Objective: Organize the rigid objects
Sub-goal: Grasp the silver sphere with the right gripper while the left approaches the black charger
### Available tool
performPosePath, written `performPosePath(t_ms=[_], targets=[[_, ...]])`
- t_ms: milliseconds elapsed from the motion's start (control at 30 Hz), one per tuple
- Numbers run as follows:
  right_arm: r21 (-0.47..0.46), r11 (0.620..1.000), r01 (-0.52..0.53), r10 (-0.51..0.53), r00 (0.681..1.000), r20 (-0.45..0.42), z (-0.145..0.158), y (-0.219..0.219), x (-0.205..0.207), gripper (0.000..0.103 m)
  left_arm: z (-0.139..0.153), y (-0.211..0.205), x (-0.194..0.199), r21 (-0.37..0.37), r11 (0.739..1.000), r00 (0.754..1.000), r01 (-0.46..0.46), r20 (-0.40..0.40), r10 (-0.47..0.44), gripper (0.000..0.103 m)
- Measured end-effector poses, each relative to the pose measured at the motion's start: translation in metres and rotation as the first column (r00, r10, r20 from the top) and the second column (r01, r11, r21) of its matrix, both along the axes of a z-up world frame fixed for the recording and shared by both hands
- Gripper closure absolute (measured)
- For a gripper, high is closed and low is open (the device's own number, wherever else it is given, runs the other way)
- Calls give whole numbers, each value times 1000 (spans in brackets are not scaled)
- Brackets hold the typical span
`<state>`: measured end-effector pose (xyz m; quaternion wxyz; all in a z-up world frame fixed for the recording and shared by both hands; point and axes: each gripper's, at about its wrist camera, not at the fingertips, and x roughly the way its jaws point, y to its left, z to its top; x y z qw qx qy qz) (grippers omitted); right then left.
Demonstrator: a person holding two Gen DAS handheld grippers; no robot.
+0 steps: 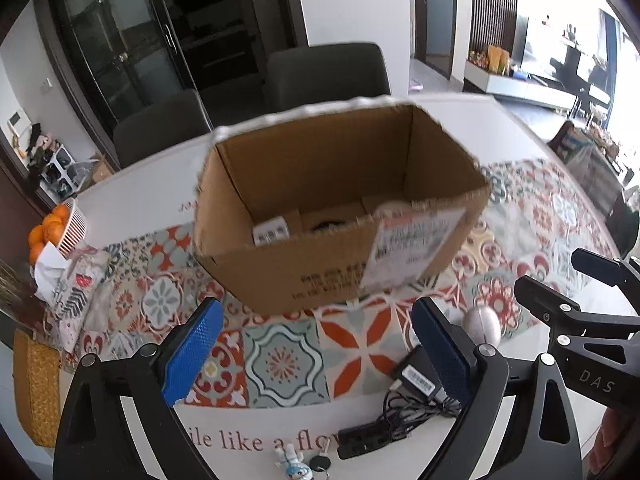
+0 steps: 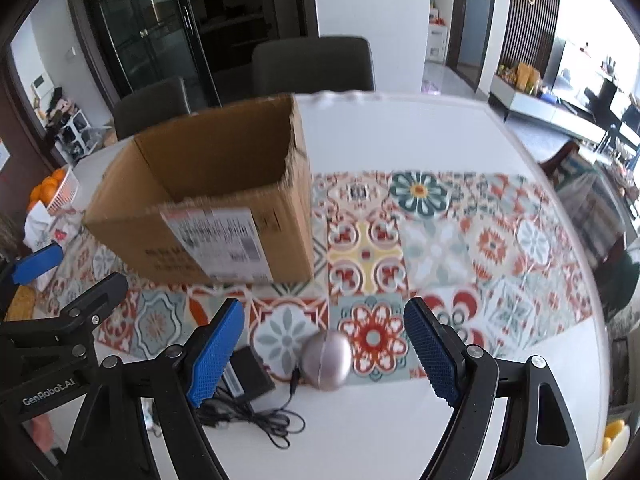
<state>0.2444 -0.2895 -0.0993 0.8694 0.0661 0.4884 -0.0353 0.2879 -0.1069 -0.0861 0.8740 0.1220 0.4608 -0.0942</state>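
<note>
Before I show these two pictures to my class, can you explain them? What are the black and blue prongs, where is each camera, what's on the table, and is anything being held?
A person holds one hand tool in each hand; each has two blue-padded fingers and a camera looking along them. One picture is from the left gripper, the other from the right gripper. Both are open and hold nothing. On the patterned tablecloth stands an open cardboard box with a few items inside. Nearer lie a silver egg-shaped object, a black charger with tangled cable, and a small keychain figure.
</note>
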Motion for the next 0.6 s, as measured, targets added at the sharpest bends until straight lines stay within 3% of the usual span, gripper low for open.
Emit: performPosePath(t_ms=[600], targets=[[49,999,5,4,985,-174,-77,-1,1,27,-81,-12,6,66,998,985,16,-173,-4,7]])
